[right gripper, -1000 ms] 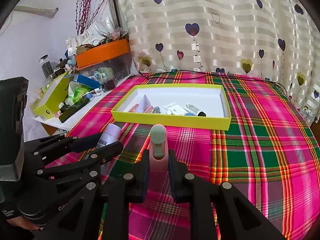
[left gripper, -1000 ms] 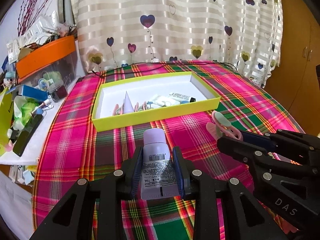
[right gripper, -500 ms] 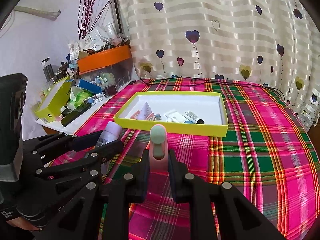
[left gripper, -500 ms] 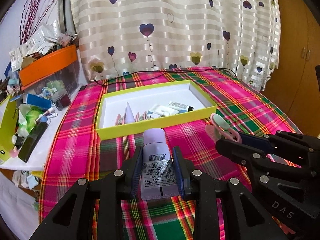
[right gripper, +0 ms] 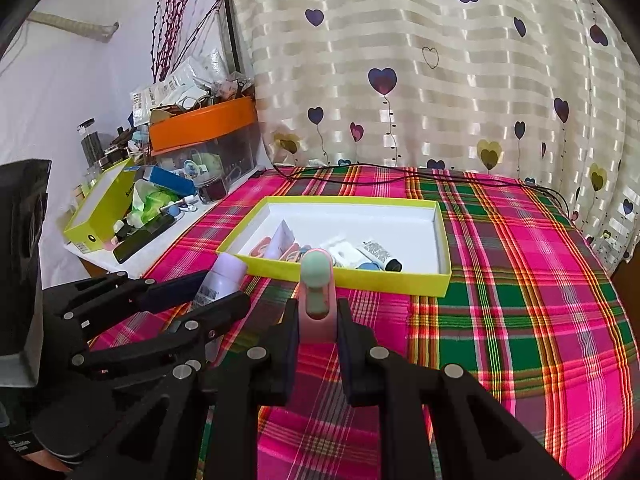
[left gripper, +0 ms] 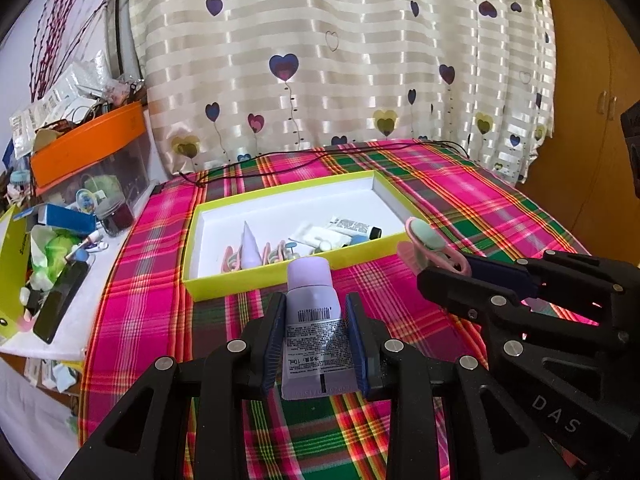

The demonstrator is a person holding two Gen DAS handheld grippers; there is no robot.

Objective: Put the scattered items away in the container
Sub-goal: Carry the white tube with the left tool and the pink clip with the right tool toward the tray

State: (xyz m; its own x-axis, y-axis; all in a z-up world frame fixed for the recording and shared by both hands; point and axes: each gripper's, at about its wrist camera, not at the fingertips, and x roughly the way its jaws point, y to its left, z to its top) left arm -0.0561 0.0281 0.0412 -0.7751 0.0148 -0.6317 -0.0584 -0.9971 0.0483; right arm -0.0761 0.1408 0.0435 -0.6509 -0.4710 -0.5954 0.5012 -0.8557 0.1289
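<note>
Left wrist view: left claw (left gripper: 316, 332) clamps a lilac tube (left gripper: 313, 322), cap forward. Right claw (right gripper: 318, 316) grips a pink-and-green clip (right gripper: 316, 292), possibly a hair clip. Yellow box (left gripper: 260, 276) sits just ahead of both claws on the plaid surface (right gripper: 520, 300).

On my right gripper (left gripper: 460, 276), seen from the left wrist view, the black body carries the raised letters "DAS". The lilac tube (left gripper: 314, 332) clamped in my left gripper (left gripper: 316, 344) has a barcode and fine print; only "10mL" is legible to me, the rest too small. The small tube (right gripper: 378, 254) in the yellow box (right gripper: 400, 282) bears print, unreadable. The yellow carton (right gripper: 98, 216) shows a partial word, unreadable.
</note>
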